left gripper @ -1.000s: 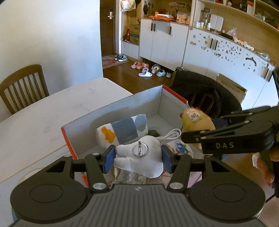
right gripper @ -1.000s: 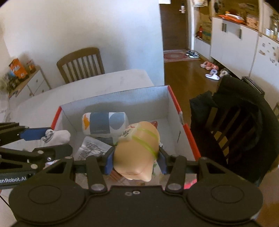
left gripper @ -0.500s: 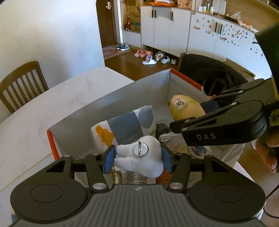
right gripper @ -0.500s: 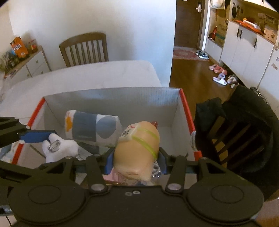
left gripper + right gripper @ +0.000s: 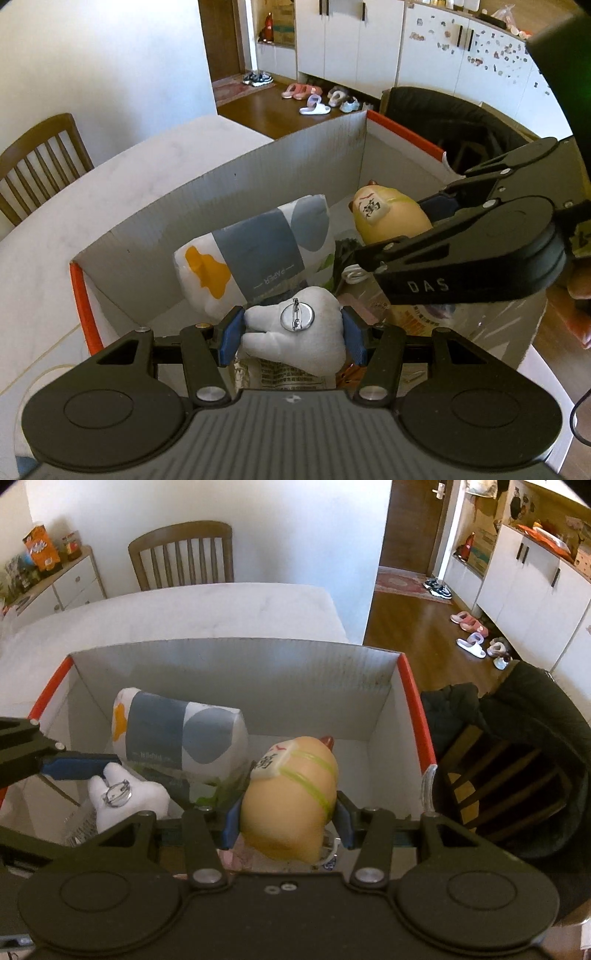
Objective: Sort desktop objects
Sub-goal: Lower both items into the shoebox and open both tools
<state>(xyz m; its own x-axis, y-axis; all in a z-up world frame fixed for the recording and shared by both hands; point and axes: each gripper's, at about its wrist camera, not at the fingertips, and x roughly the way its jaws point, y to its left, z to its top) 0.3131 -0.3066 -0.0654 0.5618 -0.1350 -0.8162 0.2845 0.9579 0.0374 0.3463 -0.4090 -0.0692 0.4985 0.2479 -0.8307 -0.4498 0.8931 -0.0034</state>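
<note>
- The left hand-held gripper (image 5: 293, 334) is clamped on a white tooth-shaped plush (image 5: 295, 338), its blue pads pressing on either side of it; a round metal pin badge (image 5: 295, 316) sits on the plush's upper face.
- The right hand-held gripper (image 5: 288, 821) is clamped on a yellowish squishy toy (image 5: 290, 805) that carries green stripes and a small white tile with a character on it.
- Both held things hang inside the open top of a cardboard box (image 5: 236, 675), white inside with orange-red edges, the plush toward the box's left side and the squishy toy toward its right.
- In the left wrist view the right hand-held gripper reaches in from the right, with the squishy toy (image 5: 388, 219) near the box's far right corner.
- In the box, behind both held things, lies a soft pack of paper tissues (image 5: 177, 734) patterned in grey, blue and orange, on its side against the far wall.
- Under the grippers the box floor holds printed paper, a white cable (image 5: 352, 273) and other small things too cluttered to tell apart.
- The box stands on a pale desk (image 5: 184, 609).
- Beyond the desk's far edge stands a wooden chair (image 5: 183, 555); a second chair draped with a dark jacket (image 5: 517, 738) stands beside the box's right wall.
</note>
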